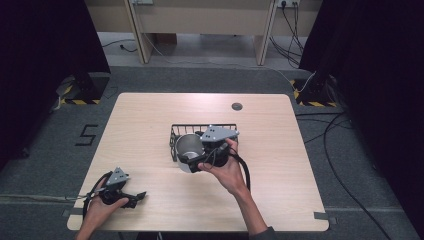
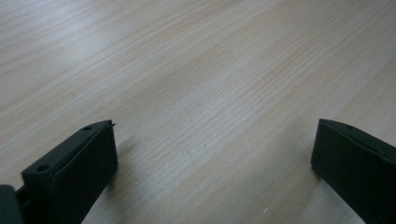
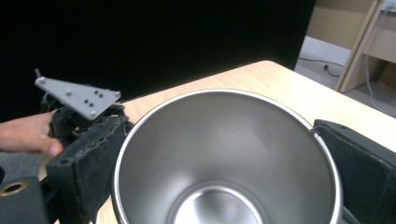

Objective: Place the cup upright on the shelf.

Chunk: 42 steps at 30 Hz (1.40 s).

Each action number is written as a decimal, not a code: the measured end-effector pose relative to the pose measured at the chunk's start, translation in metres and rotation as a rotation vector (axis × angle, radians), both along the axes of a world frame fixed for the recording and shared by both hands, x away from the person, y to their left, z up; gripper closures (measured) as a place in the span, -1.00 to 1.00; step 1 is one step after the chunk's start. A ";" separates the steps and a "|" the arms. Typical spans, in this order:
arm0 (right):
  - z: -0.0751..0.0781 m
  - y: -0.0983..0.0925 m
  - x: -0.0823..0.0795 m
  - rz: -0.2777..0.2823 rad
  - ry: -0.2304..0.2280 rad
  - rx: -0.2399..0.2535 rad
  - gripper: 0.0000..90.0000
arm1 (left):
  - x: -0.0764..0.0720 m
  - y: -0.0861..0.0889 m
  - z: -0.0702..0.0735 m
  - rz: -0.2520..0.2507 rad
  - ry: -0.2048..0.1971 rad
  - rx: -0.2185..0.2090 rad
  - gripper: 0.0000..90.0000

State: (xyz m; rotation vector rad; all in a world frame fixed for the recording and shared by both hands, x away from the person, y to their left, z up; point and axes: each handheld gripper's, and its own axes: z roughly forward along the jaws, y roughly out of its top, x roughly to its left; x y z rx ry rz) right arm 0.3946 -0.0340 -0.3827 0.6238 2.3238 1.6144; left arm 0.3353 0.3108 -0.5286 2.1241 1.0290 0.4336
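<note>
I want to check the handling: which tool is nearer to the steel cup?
Right. The right tool grips the steel cup between its jaws, by the wire basket. The left tool rests apart on the table, jaws open, near its front left corner.

cup (image 1: 187,149) before basket (image 1: 176,131) — mid-table

Wire basket (image 1: 178,129) on wooden table (image 1: 150,115)

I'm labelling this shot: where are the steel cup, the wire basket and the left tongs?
steel cup (image 3: 224,154), right gripper view, inner wall.
wire basket (image 1: 192,127), high view, far rim.
left tongs (image 1: 141,197), high view, jaw tips.
</note>
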 end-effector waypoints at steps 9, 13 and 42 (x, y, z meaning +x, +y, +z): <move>0.022 -0.015 0.015 -0.045 -0.018 0.008 -0.86 | 0.000 0.000 0.000 0.000 0.001 0.000 -1.00; 0.032 -0.020 0.024 -0.067 -0.021 0.004 -0.86 | 0.000 0.000 0.000 0.000 0.001 0.000 -1.00; 0.011 -0.020 0.097 -0.086 0.000 -0.083 -0.86 | 0.000 0.000 0.000 0.000 0.002 -0.002 -1.00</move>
